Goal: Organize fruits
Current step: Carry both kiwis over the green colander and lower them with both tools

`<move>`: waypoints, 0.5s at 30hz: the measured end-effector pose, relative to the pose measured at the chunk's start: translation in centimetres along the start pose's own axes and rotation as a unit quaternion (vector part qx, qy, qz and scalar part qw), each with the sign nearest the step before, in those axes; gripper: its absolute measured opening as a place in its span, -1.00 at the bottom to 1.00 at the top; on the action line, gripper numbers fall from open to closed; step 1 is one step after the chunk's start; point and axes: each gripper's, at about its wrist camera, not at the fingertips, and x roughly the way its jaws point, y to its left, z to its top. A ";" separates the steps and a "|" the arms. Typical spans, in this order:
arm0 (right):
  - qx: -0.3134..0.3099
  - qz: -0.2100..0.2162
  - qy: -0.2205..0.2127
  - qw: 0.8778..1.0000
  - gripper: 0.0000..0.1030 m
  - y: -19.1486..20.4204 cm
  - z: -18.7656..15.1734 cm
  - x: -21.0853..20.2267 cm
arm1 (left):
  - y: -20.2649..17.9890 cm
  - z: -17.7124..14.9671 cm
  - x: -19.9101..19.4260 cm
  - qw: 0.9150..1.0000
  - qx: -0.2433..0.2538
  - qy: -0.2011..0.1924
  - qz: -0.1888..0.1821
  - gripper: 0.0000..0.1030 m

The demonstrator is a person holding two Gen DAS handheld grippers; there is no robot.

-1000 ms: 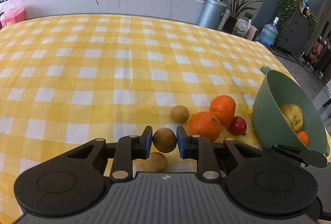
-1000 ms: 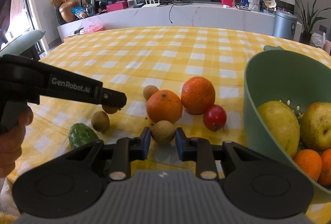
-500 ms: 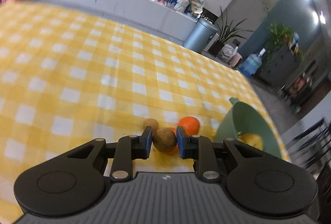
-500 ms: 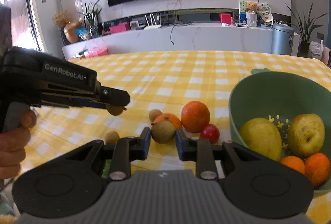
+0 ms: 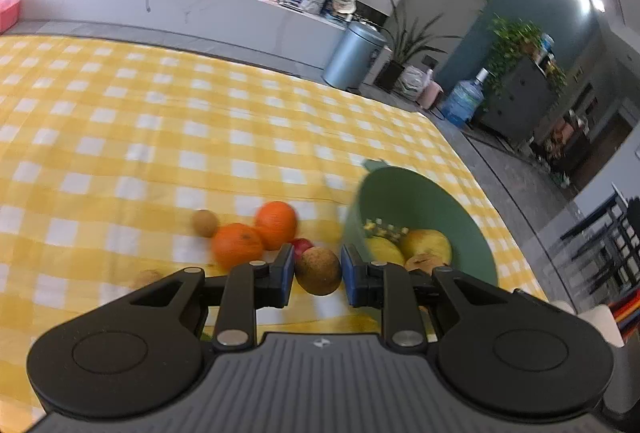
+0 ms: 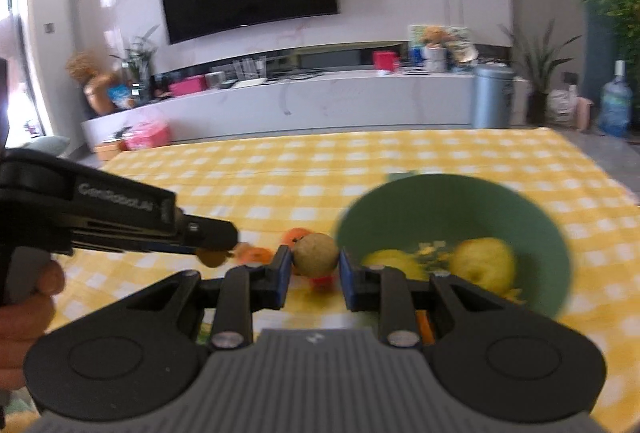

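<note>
My left gripper [image 5: 318,271] is shut on a small brown round fruit [image 5: 318,272], held in the air just left of the green colander bowl [image 5: 420,193]. My right gripper [image 6: 315,260] is shut on another brown round fruit [image 6: 315,255], raised above the table left of the bowl [image 6: 440,205]. The bowl holds yellow pears [image 6: 484,259] and small oranges. Two oranges [image 5: 276,219] [image 5: 236,245], a red fruit [image 5: 302,245] and a brown fruit [image 5: 205,222] lie on the yellow checked cloth. The left gripper also shows in the right wrist view [image 6: 212,253], holding its fruit.
Another brown fruit [image 5: 146,277] lies near the front edge of the cloth. The table's right edge [image 5: 480,169] runs past the bowl, with dark chairs [image 5: 608,233] beyond. A white counter [image 6: 300,101] stands behind the table.
Both grippers have lifted their brown fruits off the cloth and swung right toward the bowl. The views now look down on the fruits from higher up.
</note>
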 end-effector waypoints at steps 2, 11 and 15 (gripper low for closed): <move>0.005 -0.021 0.001 1.000 -0.57 -1.2 0.2 -0.8 | -1.4 -0.1 0.2 1.000 0.012 0.003 -0.004 -0.47; 0.021 -0.094 0.018 0.995 -0.57 -6.4 1.6 -3.2 | -6.7 -0.8 2.5 0.998 0.061 0.028 -0.015 -0.47; 0.027 -0.111 0.031 0.993 -0.57 -8.3 1.5 -2.9 | -8.1 -1.4 4.2 0.996 0.076 0.045 -0.012 -0.47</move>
